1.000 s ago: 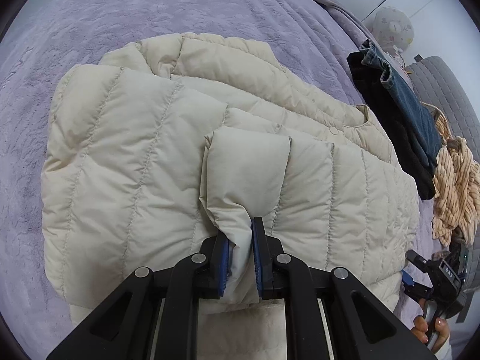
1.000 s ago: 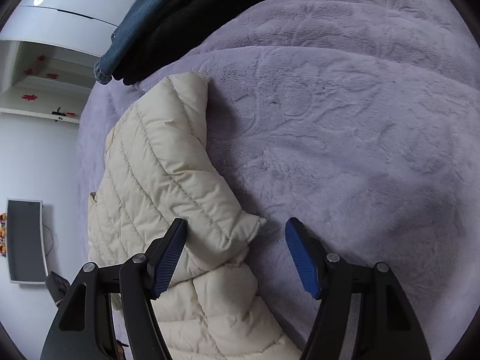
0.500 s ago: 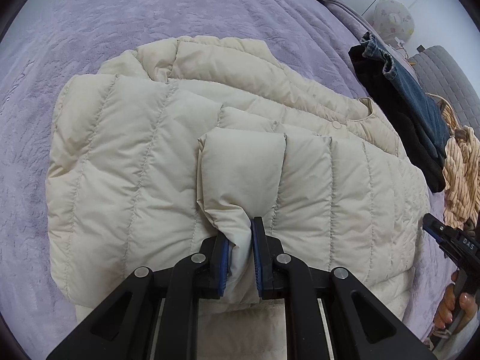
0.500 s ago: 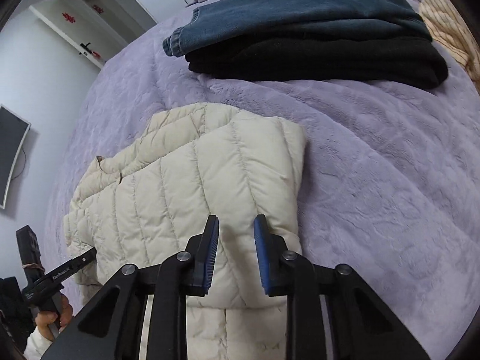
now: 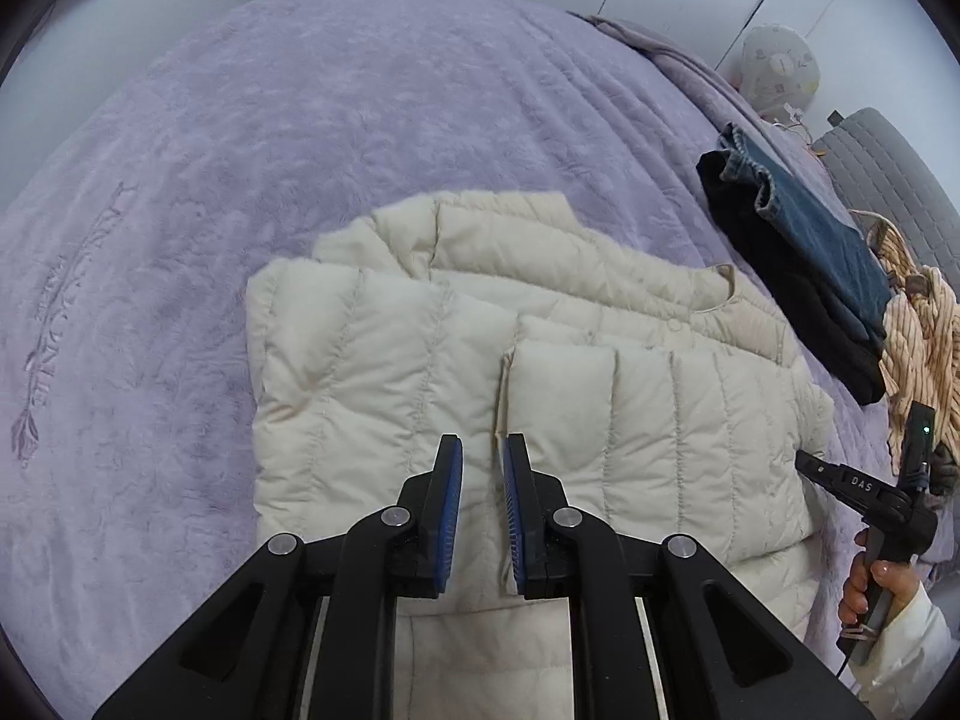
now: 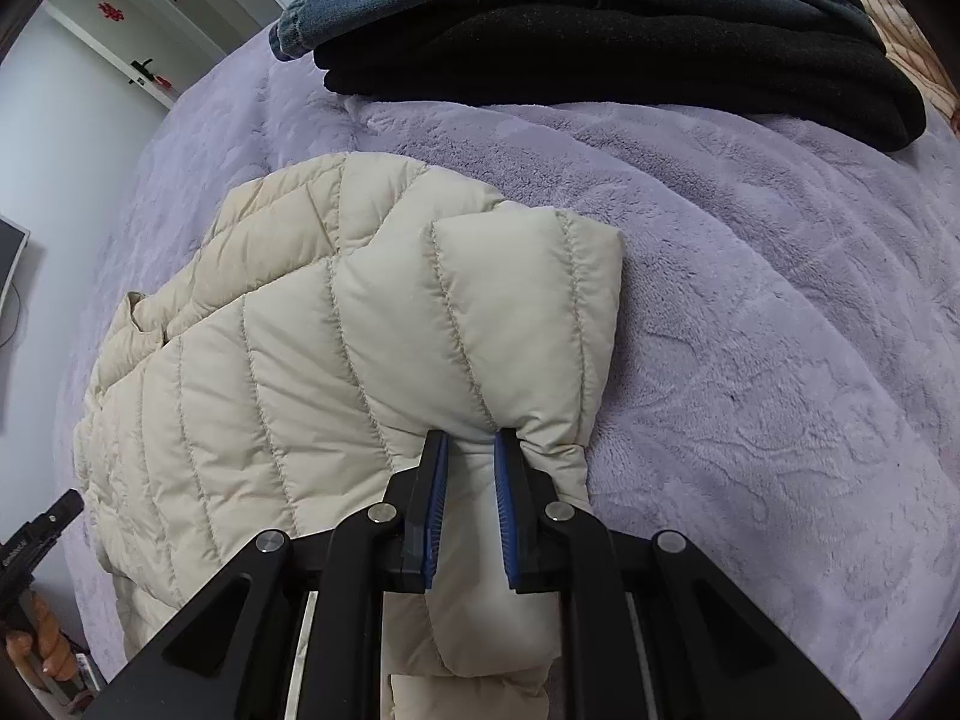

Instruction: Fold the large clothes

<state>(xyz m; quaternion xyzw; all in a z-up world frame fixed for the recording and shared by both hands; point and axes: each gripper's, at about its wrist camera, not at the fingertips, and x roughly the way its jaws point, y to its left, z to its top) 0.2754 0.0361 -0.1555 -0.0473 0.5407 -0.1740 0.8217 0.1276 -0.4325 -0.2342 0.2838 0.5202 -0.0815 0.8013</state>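
A cream quilted puffer jacket (image 5: 420, 348) lies partly folded on the purple bedspread (image 5: 300, 120). My left gripper (image 5: 483, 450) hovers over its near edge with its jaws a narrow gap apart, holding nothing; a folded sleeve panel (image 5: 558, 384) lies just ahead of it. My right gripper (image 6: 470, 441) is shut on the jacket's (image 6: 336, 348) near right corner, where the fabric bunches between the blue pads (image 6: 435, 510). The right gripper also shows at the right edge of the left wrist view (image 5: 864, 492).
A stack of folded dark jeans (image 5: 810, 234) and a black garment (image 6: 600, 60) lies on the bed past the jacket. A striped beige garment (image 5: 924, 324) lies beside it. A grey headboard (image 5: 888, 174), white cupboards and a monitor (image 6: 9, 264) stand around the bed.
My left gripper let go of the sleeve fold and pulled back up. My right gripper closed on the jacket's right corner.
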